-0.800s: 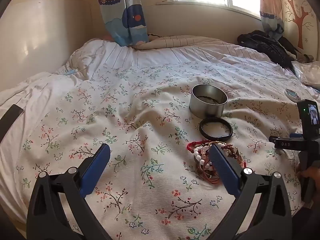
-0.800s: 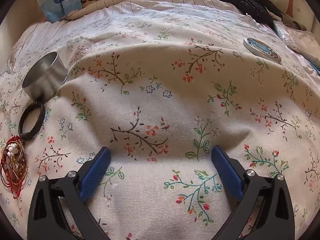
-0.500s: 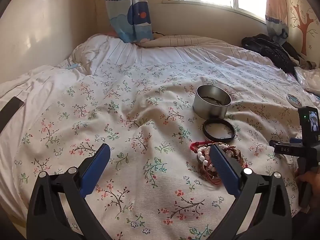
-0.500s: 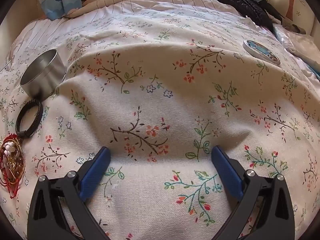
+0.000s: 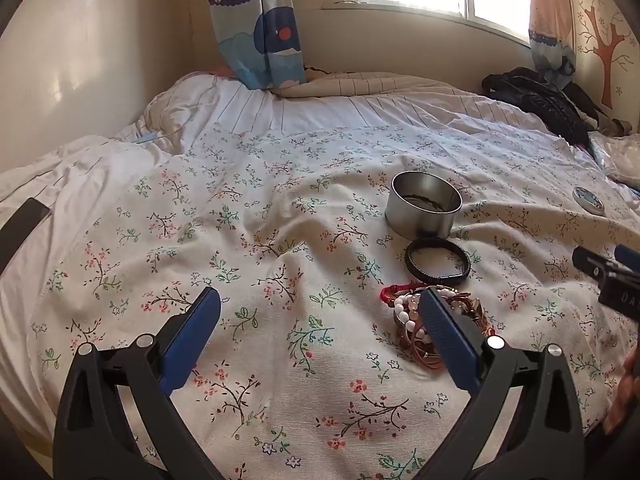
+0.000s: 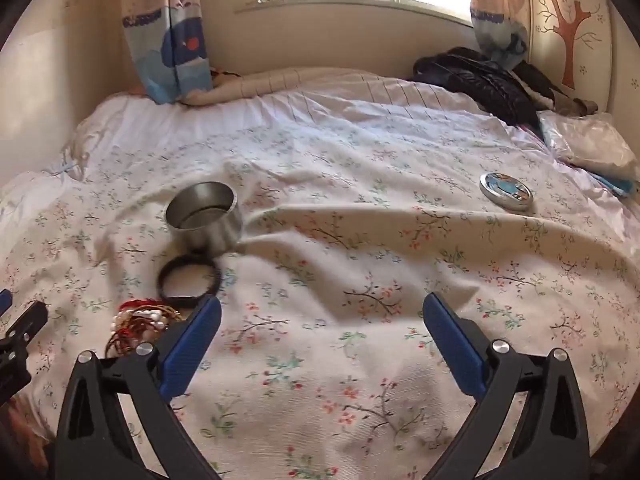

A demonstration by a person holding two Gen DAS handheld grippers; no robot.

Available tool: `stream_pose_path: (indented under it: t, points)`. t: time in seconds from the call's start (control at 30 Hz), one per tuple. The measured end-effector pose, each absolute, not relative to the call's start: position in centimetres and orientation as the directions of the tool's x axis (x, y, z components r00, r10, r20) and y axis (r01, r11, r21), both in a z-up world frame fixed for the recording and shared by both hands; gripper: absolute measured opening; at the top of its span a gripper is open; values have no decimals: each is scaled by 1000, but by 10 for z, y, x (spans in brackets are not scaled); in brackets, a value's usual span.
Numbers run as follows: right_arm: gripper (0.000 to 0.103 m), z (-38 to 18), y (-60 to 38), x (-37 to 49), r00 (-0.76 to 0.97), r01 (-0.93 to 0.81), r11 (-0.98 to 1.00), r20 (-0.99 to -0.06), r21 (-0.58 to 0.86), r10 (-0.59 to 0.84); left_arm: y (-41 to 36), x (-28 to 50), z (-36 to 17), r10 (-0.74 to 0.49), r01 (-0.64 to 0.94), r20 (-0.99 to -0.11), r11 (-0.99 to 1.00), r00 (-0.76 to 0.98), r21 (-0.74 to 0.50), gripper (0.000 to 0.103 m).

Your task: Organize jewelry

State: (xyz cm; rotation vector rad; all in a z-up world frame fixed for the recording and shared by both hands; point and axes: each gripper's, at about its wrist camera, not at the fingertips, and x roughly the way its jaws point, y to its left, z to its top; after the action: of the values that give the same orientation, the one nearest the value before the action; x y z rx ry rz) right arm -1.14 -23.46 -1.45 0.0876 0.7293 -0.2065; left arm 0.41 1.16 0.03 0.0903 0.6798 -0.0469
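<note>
Left claw (image 5: 320, 316) and right claw (image 6: 322, 320) both spread wide, empty, above the bed (image 5: 248, 208) — bracelet heap (image 5: 404, 316) beside black bracelet (image 5: 437, 261), just before open tin (image 5: 424, 210); lid (image 6: 507, 191) well apart.

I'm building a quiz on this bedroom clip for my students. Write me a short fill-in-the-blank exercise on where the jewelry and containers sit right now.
1. The black bracelet lies on the bedspread between the round tin and the ____ of beaded bracelets.
2. The tin stands upright with its lid ____.
3. The lid lies to the ____ of the tin.
4. Both the left tool and right tool hold ____.

Missing words: pile; off; right; nothing
</note>
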Motion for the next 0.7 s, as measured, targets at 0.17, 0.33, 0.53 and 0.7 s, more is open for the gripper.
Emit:
stream_pose_path:
  t: [0.17,0.33,0.53,0.7]
  points:
    - [97,-2,-217,-28,788,190,980,-587,-53,-184,11,4,0,-17,71,-633,996,774,60,96]
    - [97,-10,-229,-31,772,196,980,-614,-16,-165,14,3,0,-26,67,-636,997,771,41,96]
    - [97,-13,-235,-28,760,214,977,-629,2,-165,16,3,0,-31,63,-641,998,767,27,96]
    - [97,-12,-236,-28,759,211,977,-631,5,-161,17,4,0,-29,63,-642,998,766,30,96]
